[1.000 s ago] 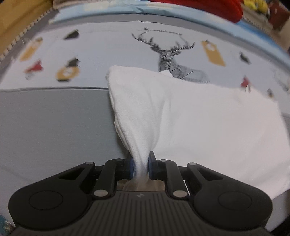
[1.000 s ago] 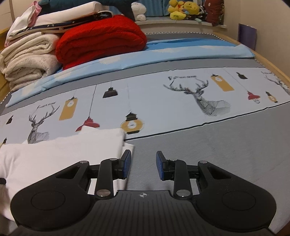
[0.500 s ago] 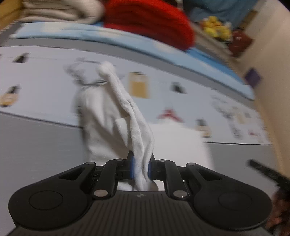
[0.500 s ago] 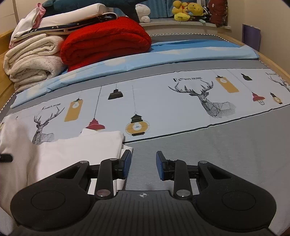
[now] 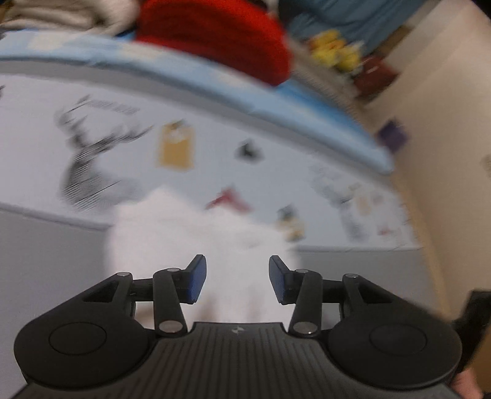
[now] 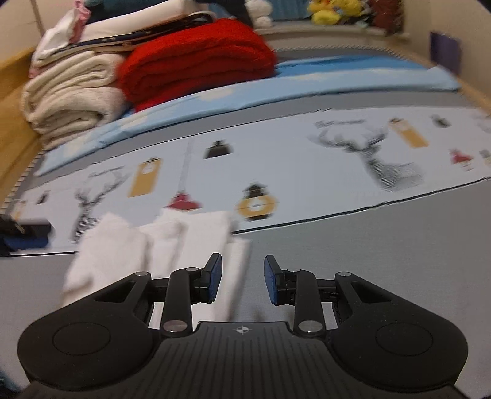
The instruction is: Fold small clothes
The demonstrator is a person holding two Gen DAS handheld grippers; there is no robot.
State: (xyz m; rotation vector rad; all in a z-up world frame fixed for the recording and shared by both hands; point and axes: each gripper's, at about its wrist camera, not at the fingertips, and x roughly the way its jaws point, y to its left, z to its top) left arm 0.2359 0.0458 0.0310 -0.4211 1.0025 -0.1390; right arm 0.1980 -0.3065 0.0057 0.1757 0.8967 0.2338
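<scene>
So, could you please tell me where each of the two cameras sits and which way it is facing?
Left wrist: on the left gripper, looking forward along its open fingers over the white garment to the red blanket; the picture is blurred.
Right wrist: on the right gripper, looking across the bed sheet at the blanket and the cream towels; its own open fingers show.
Shared: garment, blanket, deer-print sheet, yellow plush toys.

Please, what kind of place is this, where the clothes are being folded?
Most likely a bedroom: the work surface is a bed with a printed sheet showing deer and lanterns. Folded blankets, red and cream, are stacked at its far end, and plush toys sit behind them.
</scene>
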